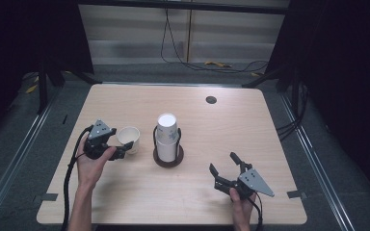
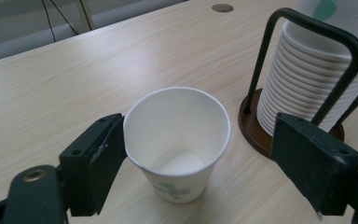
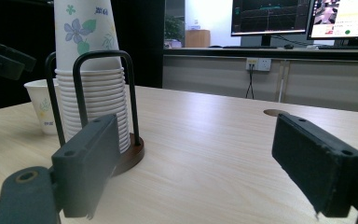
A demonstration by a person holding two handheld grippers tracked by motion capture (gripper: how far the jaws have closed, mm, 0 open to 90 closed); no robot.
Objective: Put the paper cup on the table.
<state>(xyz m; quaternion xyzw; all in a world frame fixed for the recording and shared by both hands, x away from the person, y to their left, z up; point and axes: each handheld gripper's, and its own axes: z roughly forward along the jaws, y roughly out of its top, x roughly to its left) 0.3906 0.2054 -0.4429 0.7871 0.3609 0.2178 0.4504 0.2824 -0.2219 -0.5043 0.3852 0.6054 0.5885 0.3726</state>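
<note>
Black blocky left gripper (image 2: 200, 163) flanks tapered paper cup (image 2: 177, 140).

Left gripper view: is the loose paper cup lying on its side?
No. The paper cup stands upright on the table, mouth up, between the open left hand-held gripper jaws.

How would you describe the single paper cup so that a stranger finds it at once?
On the wooden table, find the cup stack in its wire holder near the middle. The single cup stands just left of it, between the left hand-held gripper's open jaws. It alone stands mouth-up and empty.
</note>
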